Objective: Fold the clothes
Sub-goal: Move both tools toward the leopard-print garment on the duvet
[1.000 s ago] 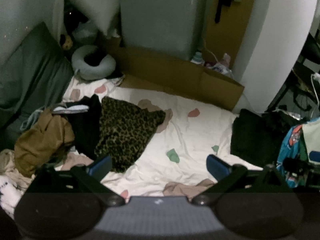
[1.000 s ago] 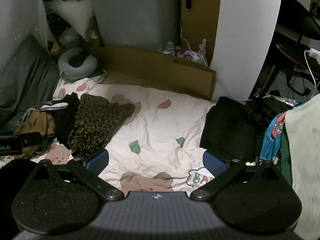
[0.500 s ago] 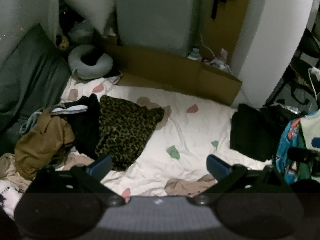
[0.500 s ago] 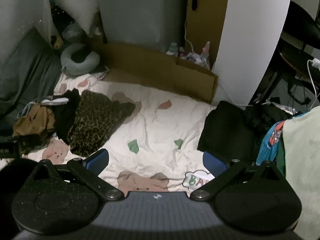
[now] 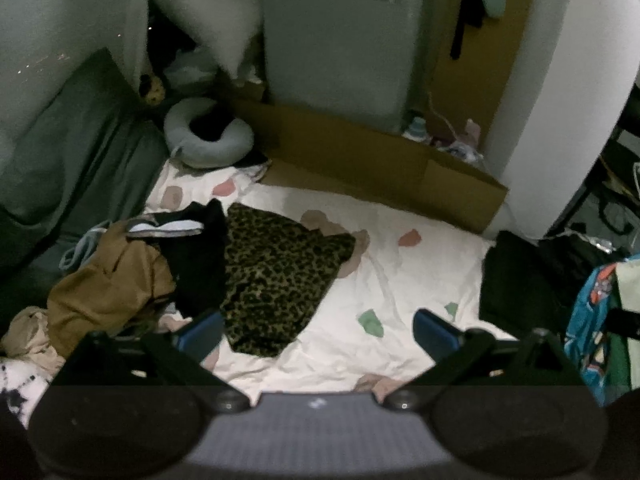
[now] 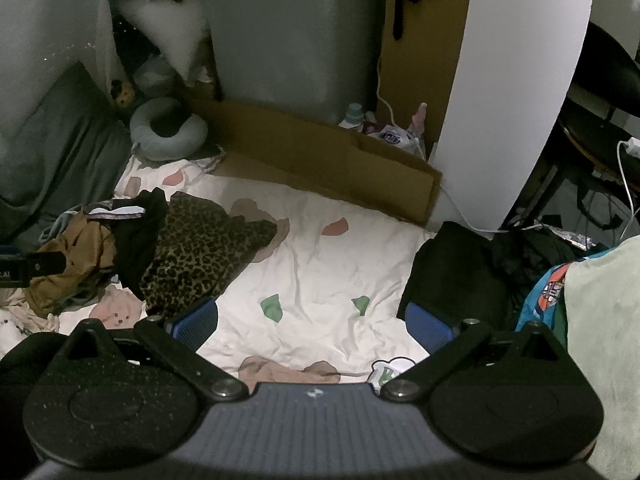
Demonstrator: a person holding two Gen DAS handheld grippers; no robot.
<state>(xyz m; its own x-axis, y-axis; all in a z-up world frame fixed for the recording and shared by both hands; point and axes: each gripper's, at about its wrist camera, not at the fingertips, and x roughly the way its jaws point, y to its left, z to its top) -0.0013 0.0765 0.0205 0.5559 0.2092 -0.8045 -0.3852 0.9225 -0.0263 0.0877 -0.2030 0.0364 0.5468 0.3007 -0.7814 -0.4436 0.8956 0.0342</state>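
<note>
A leopard-print garment [image 5: 276, 276] lies crumpled on the white patterned sheet [image 5: 400, 280], left of centre; it also shows in the right wrist view [image 6: 200, 256]. A black garment [image 5: 200, 264] and a brown garment [image 5: 108, 284] are piled against its left side. A folded black garment [image 5: 520, 280] lies at the sheet's right edge, also in the right wrist view [image 6: 452, 272]. My left gripper [image 5: 318, 334] is open and empty, held above the sheet's near part. My right gripper [image 6: 312, 322] is open and empty above the sheet.
A flat cardboard sheet [image 5: 360, 156] and a grey appliance [image 5: 336, 36] stand behind the bed. A grey neck pillow [image 5: 208, 136] and a dark cushion [image 5: 68, 152] lie at the back left. Colourful clothes [image 6: 568, 304] hang at the right. A white wall corner [image 6: 508, 80] stands right.
Both views have shifted slightly: the clothes and sheet sit a little farther and lower as both grippers drew back and up. Both grippers stay open and empty.
</note>
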